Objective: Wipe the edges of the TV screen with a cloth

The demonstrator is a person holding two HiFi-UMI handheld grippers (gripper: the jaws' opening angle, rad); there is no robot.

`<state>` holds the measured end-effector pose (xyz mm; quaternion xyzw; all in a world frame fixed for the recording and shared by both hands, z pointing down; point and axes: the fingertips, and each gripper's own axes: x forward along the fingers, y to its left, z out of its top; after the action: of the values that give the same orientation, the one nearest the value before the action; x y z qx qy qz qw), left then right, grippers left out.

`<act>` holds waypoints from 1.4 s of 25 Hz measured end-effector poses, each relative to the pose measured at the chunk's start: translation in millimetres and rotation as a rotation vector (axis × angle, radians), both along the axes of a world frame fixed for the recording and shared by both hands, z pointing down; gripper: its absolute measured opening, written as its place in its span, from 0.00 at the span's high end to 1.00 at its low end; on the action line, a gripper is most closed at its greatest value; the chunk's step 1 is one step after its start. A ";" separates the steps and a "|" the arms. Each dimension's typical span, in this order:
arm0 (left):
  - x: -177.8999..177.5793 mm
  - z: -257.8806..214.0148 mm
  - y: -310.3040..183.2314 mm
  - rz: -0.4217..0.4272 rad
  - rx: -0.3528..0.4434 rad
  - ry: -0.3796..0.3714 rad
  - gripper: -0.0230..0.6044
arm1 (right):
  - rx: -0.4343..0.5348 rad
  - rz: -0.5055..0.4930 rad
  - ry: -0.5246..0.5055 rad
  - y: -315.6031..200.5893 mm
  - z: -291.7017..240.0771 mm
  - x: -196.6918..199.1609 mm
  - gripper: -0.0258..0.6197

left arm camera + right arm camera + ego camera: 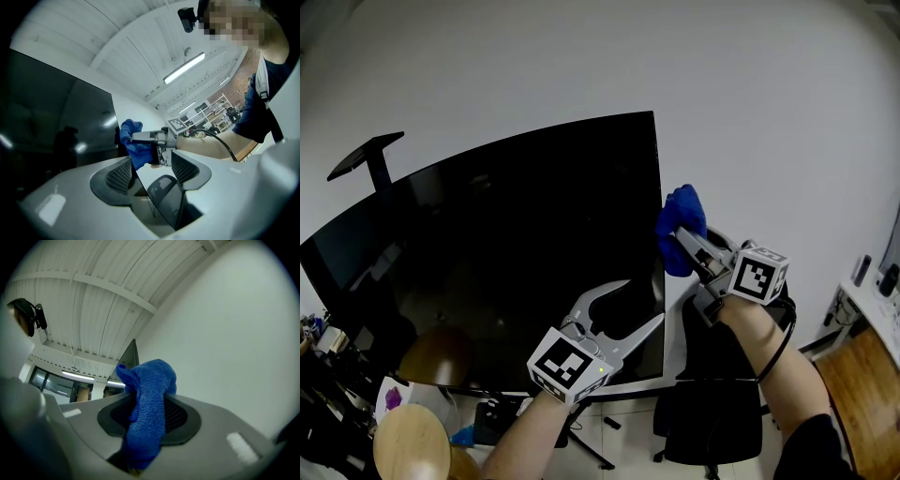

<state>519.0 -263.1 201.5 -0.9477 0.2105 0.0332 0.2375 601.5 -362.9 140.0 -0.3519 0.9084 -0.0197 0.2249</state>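
A large black TV screen (506,253) stands against the white wall. My right gripper (682,236) is shut on a bunched blue cloth (680,223) and presses it to the TV's right edge about halfway up. In the right gripper view the cloth (150,399) fills the jaws, and the TV's thin edge (131,355) rises behind it. My left gripper (628,305) is open lower down, its jaws set either side of the same right edge without gripping it. In the left gripper view the TV (47,108) passes between the pads (119,176), with the cloth (133,140) beyond.
A black office chair (712,403) sits below the right gripper, beside the TV's stand legs (581,441). A round wooden stool (412,441) and a cluttered table (328,366) are at lower left. A wooden desk (862,375) is at the right edge.
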 end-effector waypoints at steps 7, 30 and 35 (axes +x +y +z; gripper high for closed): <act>2.7 32.2 0.3 0.008 -0.059 -0.001 0.56 | -0.086 0.001 -0.014 -6.4 58.2 1.4 0.75; -1.4 157.9 -21.1 -0.010 -0.314 -0.018 0.56 | -0.330 0.097 0.034 -18.5 253.4 7.3 0.75; -6.5 191.4 -21.6 -0.008 -0.387 -0.015 0.56 | -0.409 0.092 0.015 -12.2 298.7 2.9 0.75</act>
<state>512.5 -284.8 392.9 -0.9751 0.2150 -0.0158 0.0523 604.4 -375.2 438.7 -0.4315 0.8701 -0.1908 0.1427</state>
